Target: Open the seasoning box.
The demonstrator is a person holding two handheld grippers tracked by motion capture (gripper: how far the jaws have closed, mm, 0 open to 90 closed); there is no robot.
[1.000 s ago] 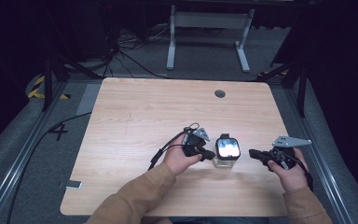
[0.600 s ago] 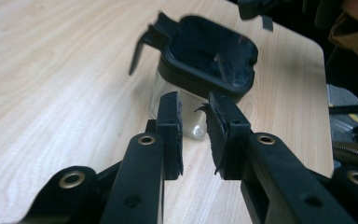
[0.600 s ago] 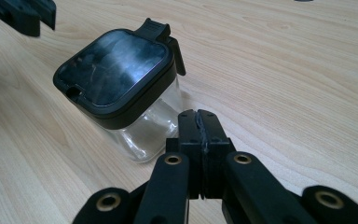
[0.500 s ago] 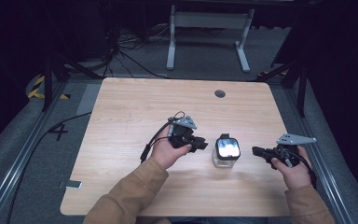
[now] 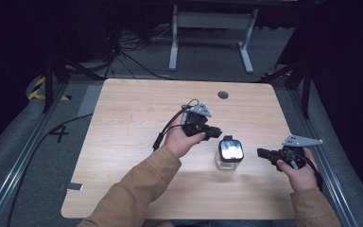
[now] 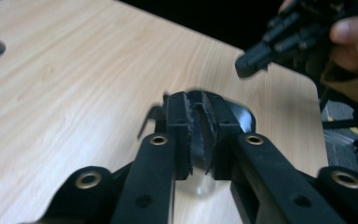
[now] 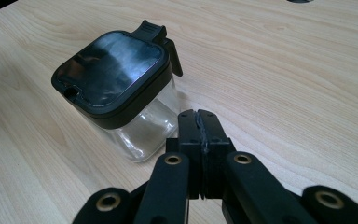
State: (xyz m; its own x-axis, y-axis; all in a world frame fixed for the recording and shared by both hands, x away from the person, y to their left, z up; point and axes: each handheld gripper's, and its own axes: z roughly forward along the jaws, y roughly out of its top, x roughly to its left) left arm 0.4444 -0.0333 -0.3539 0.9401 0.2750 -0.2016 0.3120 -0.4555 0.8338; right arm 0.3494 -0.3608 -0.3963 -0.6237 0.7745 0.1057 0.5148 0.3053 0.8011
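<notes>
Two grippers beside one glass jar (image 5: 229,153) on the wooden table (image 5: 132,142)

Left gripper (image 5: 213,133) hovers just left of the jar, its jaws a narrow gap apart after closing, nothing held; right gripper (image 5: 262,153) sits near the jar's right side, jaws pressed together and empty; the jar stands upright with black lid (image 7: 109,70) on

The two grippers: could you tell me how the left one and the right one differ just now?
The left gripper is raised above the jar, its jaws slightly parted, having just closed further; the right gripper sits low beside the jar, jaws pressed shut. Both hold nothing and point toward the jar.
</notes>
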